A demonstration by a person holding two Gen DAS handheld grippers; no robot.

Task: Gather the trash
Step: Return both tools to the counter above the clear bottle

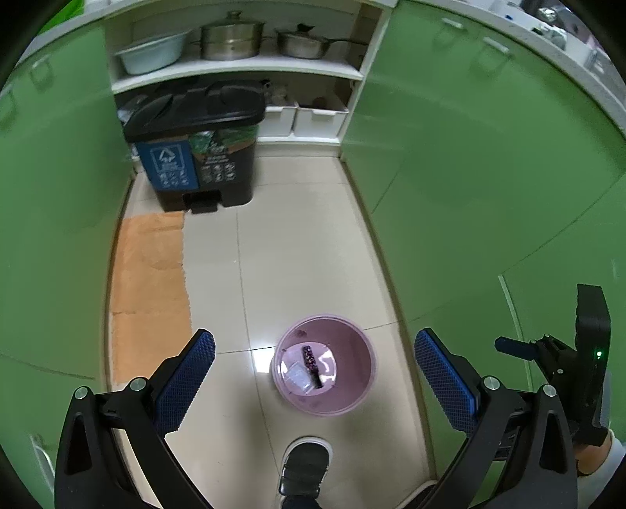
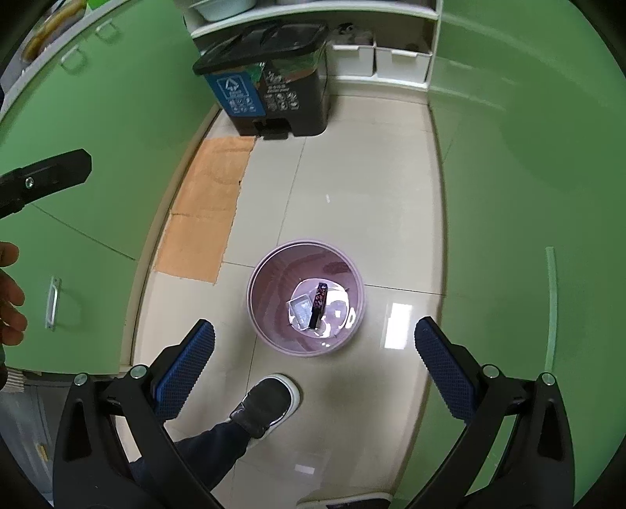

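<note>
Left wrist view is looking down along the left claw (image 1: 315,354), whose two blue-padded fingers (image 1: 187,381) are standing spread wide with nothing between them. Directly below the gap, on the glossy cream tiled floor (image 1: 297,254), a round pale-purple plastic waste bucket (image 1: 360,391) is sitting upright with its mouth open to the camera. Inside it a dark, patterned, bar-shaped wrapper (image 1: 311,360) is lying across the bottom, touching a small clear plastic packet (image 1: 299,378) beside it. Nearer the camera, the toe of a dark shoe with a white sole (image 1: 307,466) is standing just short of the bucket.

Right wrist view is showing the right claw (image 2: 315,342) likewise spread wide and holding nothing, with the same bucket (image 2: 270,325) lying just ahead of the gap, between the fingertips and slightly beyond them. The wrapper (image 2: 319,303) and the packet (image 2: 299,309) are resting on the bucket's bottom.

Farther out, an orange floor mat (image 1: 150,282) is lying along the left green cabinet doors (image 1: 54,219). Beyond it, a black two-compartment pedal bin with a blue recycling label (image 1: 195,152) is standing with its lid closed in front of white open shelves (image 1: 238,66) holding steel pots (image 1: 231,35) and a pale basin (image 1: 150,53).
</note>
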